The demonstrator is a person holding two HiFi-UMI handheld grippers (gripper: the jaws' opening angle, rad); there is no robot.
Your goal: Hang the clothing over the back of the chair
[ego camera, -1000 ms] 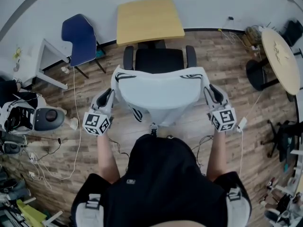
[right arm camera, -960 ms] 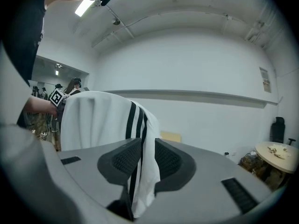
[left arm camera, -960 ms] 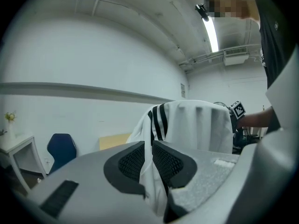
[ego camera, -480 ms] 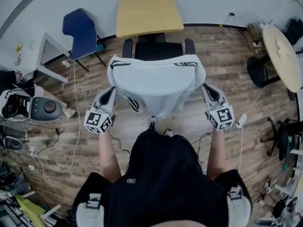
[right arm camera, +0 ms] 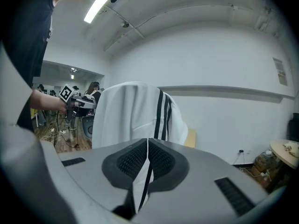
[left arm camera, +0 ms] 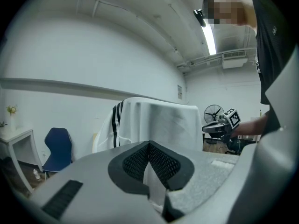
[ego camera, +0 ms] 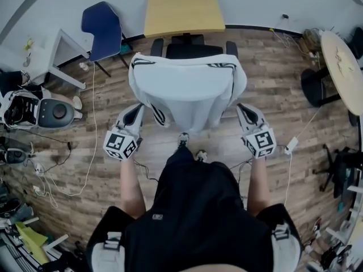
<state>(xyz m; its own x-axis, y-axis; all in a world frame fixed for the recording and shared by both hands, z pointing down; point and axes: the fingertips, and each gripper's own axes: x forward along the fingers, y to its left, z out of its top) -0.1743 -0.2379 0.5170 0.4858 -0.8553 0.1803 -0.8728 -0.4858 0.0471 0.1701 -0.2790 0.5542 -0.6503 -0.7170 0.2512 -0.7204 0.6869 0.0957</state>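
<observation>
Shirt draped over chair at 12; edges clamped by L gripper, R gripper, spread for even hang.

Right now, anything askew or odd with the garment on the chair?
Nothing stands out. The white garment drapes roughly evenly over the back of the chair, with the left gripper and right gripper shut on its lower edge.

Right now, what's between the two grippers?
In the head view, the white striped shirt hangs there, draped over the back of the black chair; the left gripper and right gripper each pinch its lower edge.
</observation>
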